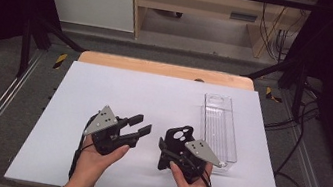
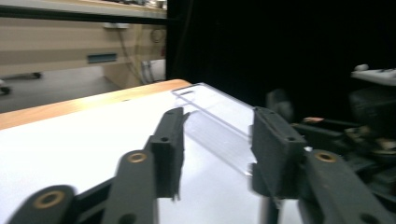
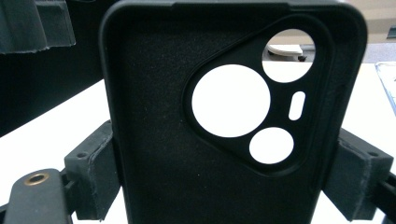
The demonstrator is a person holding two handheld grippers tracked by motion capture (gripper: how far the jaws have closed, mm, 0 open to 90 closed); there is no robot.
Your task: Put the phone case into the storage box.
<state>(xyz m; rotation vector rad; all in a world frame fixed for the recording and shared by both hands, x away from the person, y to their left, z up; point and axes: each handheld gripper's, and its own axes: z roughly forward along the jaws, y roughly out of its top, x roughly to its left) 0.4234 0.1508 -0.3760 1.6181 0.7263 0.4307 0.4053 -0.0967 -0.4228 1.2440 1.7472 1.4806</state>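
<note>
Right hand-held gripper (image 1: 169,150) is clamping the black phone case (image 1: 176,143) upright, while left hand-held gripper (image 1: 140,126), jaws apart and empty, is sitting at its 9 o'clock.

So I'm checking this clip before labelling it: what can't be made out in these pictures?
- Phone case, right gripper view: its lower end is cut off by the bottom edge.
- Phone case, high view: the right claw and hand cover its lower part.
- Clear tray, left gripper view: its near end sits behind the left claw's fingers; motion blur softens them.
- Clear tray, high view: any contents are too faint to tell.
</note>
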